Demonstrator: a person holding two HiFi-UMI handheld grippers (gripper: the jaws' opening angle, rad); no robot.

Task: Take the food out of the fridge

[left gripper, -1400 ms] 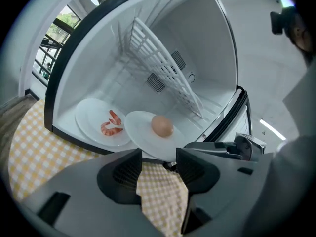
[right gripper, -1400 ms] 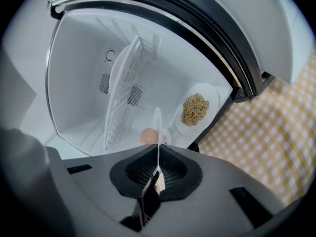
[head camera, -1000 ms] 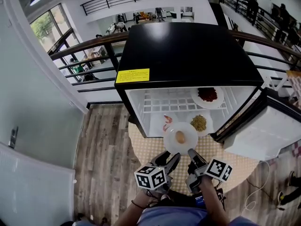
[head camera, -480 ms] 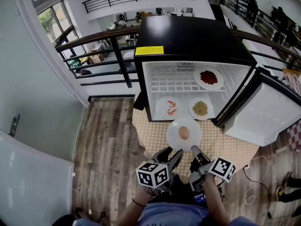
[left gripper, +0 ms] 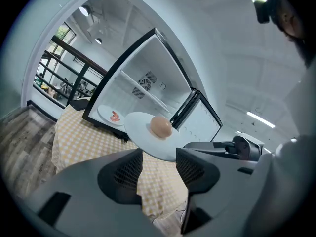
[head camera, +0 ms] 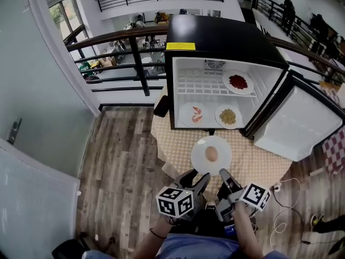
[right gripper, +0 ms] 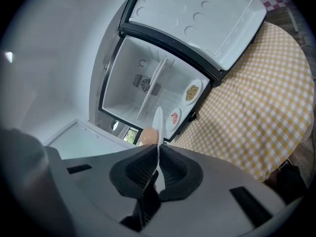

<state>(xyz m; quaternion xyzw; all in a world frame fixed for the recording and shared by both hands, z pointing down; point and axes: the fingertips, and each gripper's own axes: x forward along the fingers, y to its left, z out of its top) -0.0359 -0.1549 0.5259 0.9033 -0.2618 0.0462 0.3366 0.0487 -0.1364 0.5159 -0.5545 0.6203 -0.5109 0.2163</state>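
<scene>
A white plate (head camera: 211, 155) bearing a round tan food item (head camera: 211, 154) hangs above the checked table (head camera: 259, 169), out in front of the open black fridge (head camera: 215, 36). My right gripper (head camera: 222, 173) is shut on the plate's near rim; the right gripper view shows the plate (right gripper: 158, 120) edge-on, pinched between the pads. Beside it at the left, my left gripper (head camera: 195, 176) stands open, and the plate's rim (left gripper: 148, 142) lies just beyond its fingertips. Inside the fridge are a plate of red food (head camera: 237, 82), a shrimp plate (head camera: 194, 114) and a plate of yellowish grains (head camera: 229, 116).
The fridge door (head camera: 299, 125) swings open to the right. A dark railing (head camera: 124, 42) runs behind the fridge, with a lower floor beyond. Wood flooring (head camera: 124, 155) lies left of the table, and a white cable (head camera: 288, 198) trails at the right.
Both grippers have drawn back toward me with the plate, which has come from the fridge's mouth to over the table. The fridge now looks farther away.
</scene>
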